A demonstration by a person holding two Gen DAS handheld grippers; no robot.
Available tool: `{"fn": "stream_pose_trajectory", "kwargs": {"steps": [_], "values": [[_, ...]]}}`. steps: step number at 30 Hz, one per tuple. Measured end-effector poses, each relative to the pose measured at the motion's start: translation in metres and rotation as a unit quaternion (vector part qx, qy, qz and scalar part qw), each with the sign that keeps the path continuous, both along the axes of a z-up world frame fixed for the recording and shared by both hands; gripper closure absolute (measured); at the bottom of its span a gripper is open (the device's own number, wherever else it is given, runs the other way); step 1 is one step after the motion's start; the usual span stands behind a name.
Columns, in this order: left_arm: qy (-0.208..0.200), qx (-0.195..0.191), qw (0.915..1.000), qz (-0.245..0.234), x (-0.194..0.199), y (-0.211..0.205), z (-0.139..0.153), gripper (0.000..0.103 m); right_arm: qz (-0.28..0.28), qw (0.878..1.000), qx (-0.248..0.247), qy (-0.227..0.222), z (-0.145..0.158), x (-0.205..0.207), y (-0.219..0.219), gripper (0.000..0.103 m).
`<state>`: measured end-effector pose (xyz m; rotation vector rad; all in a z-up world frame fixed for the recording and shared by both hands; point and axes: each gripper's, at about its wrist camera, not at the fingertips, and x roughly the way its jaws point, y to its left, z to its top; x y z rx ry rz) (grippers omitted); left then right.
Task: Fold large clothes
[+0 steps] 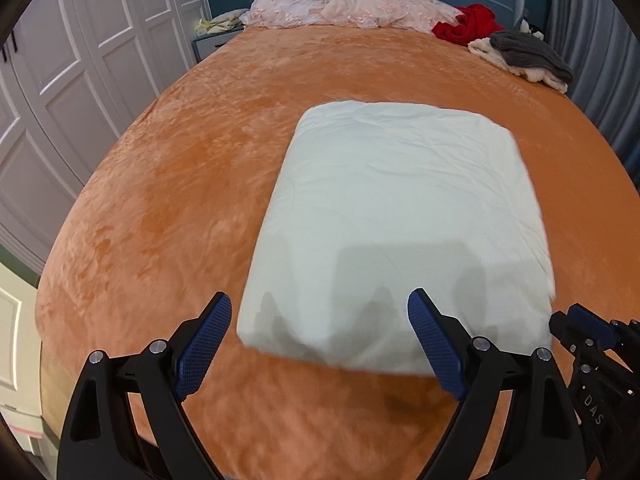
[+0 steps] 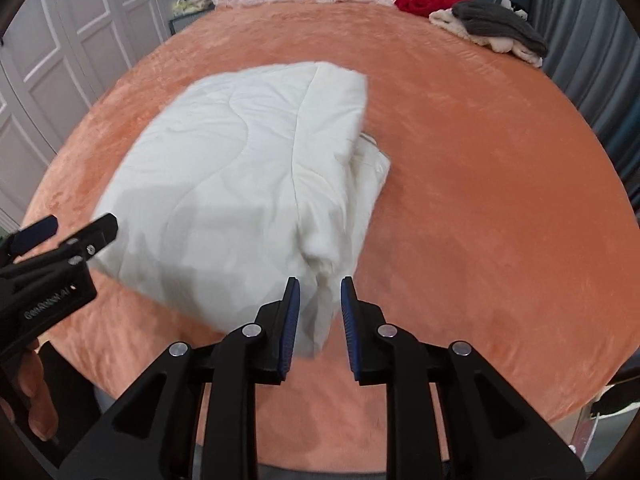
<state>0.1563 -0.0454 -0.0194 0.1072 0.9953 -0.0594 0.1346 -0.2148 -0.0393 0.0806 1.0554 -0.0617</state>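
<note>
A white quilted garment (image 1: 400,216) lies folded into a thick rectangle on the orange bedspread (image 1: 168,200); it also shows in the right wrist view (image 2: 240,176), with loose layers sticking out at its right side. My left gripper (image 1: 320,312) is wide open and empty, just above the bundle's near edge. My right gripper (image 2: 320,296) is partly open, its jaws either side of the bundle's near right corner and not pinching it. The left gripper also shows in the right wrist view (image 2: 68,236), and part of the right gripper shows in the left wrist view (image 1: 588,332).
At the head of the bed lie a pink blanket (image 1: 348,8), a red garment (image 1: 468,24) and a grey and cream pile (image 1: 524,56). White wardrobe doors (image 1: 80,80) stand along the left. A grey curtain (image 2: 600,40) hangs on the right.
</note>
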Motion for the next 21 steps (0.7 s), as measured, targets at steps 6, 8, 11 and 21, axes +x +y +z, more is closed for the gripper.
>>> {"fn": "stream_pose_trajectory", "kwargs": {"steps": [6, 8, 11, 21], "values": [[-0.008, 0.0, 0.9999, 0.006, -0.028, -0.002, 0.01, 0.016, -0.001, 0.999, 0.012, -0.039, 0.025, -0.044, 0.004, 0.057], [-0.008, 0.003, 0.9999, 0.007, -0.038, -0.004, 0.011, 0.016, 0.001, 0.999, 0.01, -0.051, 0.032, -0.055, 0.009, 0.046], [-0.014, 0.013, 0.9998, 0.009, -0.051, -0.007, 0.013, 0.016, -0.001, 0.998, 0.0, -0.069, 0.041, -0.07, 0.013, 0.041], [-0.024, 0.016, 0.9995, 0.012, -0.086, -0.003, 0.017, 0.016, -0.024, 0.996, 0.001, -0.089, 0.047, -0.105, 0.019, 0.031]]}}
